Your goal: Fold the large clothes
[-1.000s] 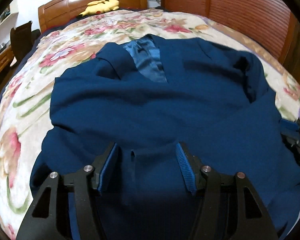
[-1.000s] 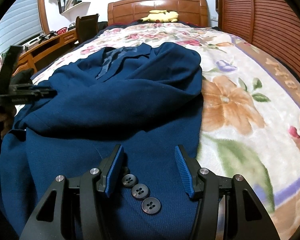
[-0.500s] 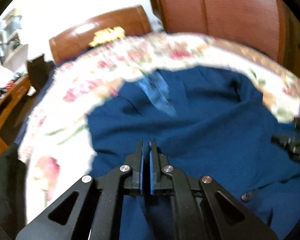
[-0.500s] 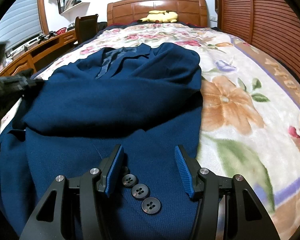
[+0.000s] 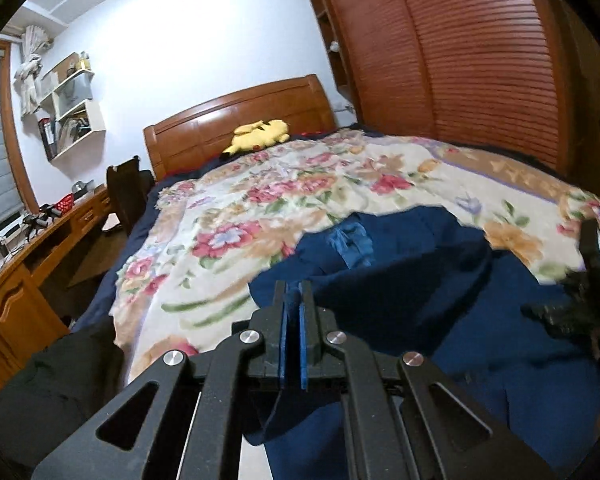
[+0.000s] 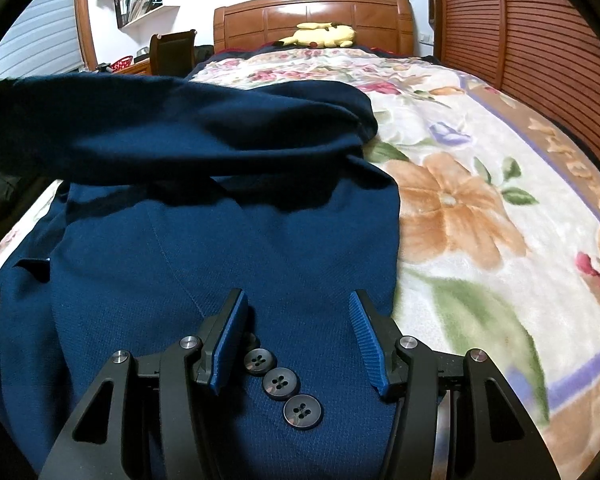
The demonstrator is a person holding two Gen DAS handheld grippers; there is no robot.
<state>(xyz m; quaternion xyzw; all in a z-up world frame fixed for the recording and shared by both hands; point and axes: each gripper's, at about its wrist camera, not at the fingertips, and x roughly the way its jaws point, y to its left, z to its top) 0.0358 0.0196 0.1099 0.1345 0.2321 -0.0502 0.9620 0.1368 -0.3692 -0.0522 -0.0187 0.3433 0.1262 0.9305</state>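
Navy jacket (image 6: 228, 240) spread on the floral blanket (image 6: 480, 208) of the bed, toward its foot, well short of the headboard (image 6: 312, 20). Left hand-held gripper (image 5: 293, 300) clenched on a fold of jacket cloth, apparently a sleeve, lifted above the garment. Right hand-held gripper (image 6: 298, 312) released, its fingers (image 6: 366, 336) straddling the jacket beside three buttons (image 6: 280, 384). Yellow plush toy (image 6: 324, 34) against the headboard.
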